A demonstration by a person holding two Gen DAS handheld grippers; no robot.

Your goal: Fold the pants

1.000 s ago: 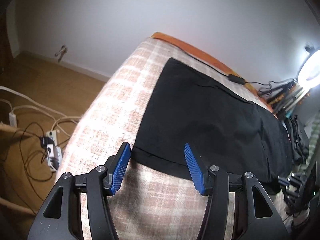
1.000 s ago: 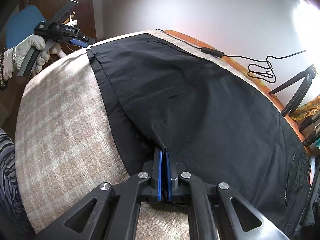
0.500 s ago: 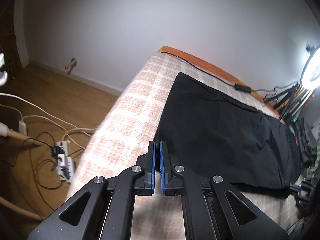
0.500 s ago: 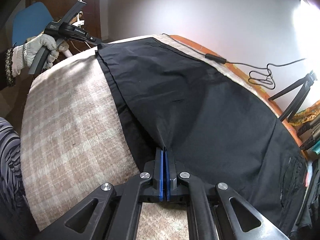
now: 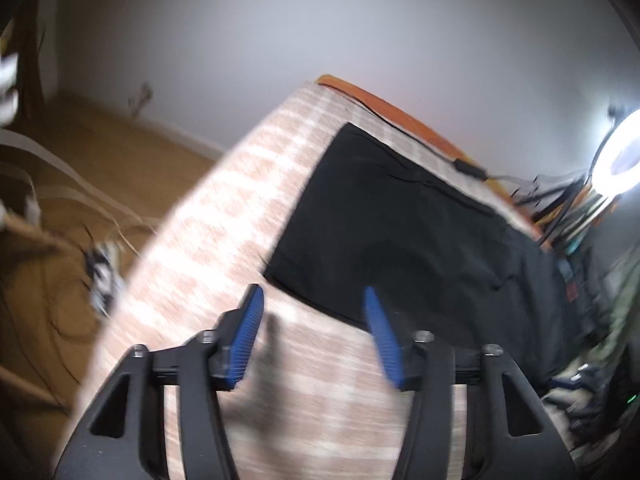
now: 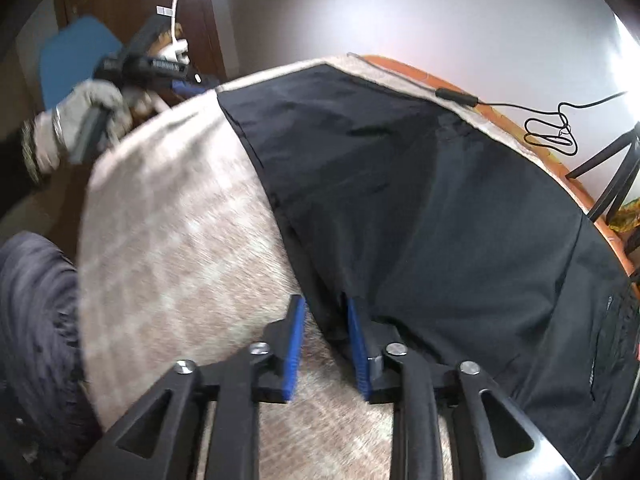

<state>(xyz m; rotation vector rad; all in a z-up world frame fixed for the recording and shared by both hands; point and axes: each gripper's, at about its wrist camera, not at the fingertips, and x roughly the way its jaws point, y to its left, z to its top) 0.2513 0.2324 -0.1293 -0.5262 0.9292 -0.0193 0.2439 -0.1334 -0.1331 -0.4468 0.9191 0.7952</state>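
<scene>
Black pants point(image 5: 400, 236) lie flat on a checked beige blanket point(image 5: 224, 240); in the right wrist view the pants point(image 6: 440, 208) fill the middle. My left gripper point(image 5: 312, 304) is open and empty, hovering just short of the pants' near hem corner. My right gripper point(image 6: 324, 312) is open, its blue fingers point(image 6: 296, 340) spread around the pants' near edge, fabric lying between them. The left gripper also shows in the right wrist view point(image 6: 160, 68), held in a gloved hand at the far corner.
An orange bed edge point(image 6: 520, 120) with a black cable point(image 6: 552, 132) runs along the wall. A ring light point(image 5: 620, 160) and tripod legs point(image 6: 608, 176) stand at the right. Cables and a power strip point(image 5: 104, 280) lie on the wooden floor at the left.
Both grippers have opened: the left was shut at the pants' corner half a second ago, the right was shut on the pants' edge. The left pulled back slightly.
</scene>
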